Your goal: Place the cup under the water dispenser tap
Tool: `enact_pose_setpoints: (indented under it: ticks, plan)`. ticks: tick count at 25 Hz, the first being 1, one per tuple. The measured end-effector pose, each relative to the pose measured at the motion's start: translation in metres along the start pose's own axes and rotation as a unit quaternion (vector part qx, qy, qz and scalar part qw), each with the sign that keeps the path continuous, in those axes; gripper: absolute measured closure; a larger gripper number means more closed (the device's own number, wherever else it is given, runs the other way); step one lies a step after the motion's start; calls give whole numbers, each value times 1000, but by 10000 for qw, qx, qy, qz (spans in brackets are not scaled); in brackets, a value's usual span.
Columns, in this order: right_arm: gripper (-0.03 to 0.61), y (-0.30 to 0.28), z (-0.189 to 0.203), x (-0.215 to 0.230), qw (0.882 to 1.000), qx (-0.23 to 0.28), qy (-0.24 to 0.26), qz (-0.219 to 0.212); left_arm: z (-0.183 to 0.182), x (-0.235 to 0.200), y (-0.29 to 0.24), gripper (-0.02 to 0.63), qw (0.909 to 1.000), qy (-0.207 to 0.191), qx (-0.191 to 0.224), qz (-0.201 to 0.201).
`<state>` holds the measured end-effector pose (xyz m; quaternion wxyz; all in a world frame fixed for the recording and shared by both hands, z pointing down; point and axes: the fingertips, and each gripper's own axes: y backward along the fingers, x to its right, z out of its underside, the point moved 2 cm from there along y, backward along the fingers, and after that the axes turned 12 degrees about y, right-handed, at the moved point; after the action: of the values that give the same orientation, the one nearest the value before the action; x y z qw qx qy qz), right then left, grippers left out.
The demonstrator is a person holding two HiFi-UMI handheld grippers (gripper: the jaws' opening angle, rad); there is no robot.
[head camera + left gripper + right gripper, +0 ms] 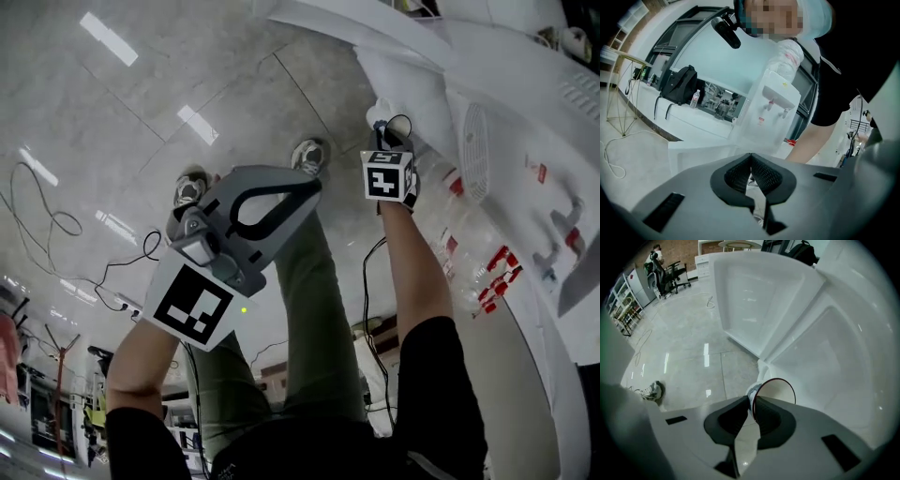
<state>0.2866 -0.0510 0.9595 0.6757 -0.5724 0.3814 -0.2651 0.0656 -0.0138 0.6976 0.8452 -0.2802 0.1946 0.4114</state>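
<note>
A white paper cup [780, 390] with a dark red rim hangs tilted over the white table [825, 348]. My right gripper [753, 401] is shut on the cup, its pads pinching the wall at the rim. In the head view the right gripper [382, 127] points down beside the table's edge, and the cup itself is hard to make out there. The white water dispenser [776, 105], with a bottle on top and two small taps [778, 108], stands farther off. It also shows at the right of the head view as dispenser [553, 234]. My left gripper [750, 157] is shut, with nothing between its fingers.
White table panels [412, 56] fill the upper right. Below are a glossy tiled floor, the person's shoes [309, 155] and loose cables [56, 220]. A black backpack [679, 84] and a small bottle [695, 98] rest on a counter behind; the person's arm [811, 140] crosses in front.
</note>
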Motion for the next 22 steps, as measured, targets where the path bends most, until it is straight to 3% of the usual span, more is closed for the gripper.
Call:
enact_pose_setpoints:
  ticks: [12,22]
  plan:
    - [508,143,-18,-39,9984,397,324,-230,-55,46,72,594,9986,-353,-202,337]
    - [509,257,-42,-7,9954,714,632,-37,-110,83,105,594,9979,-508,-145,378]
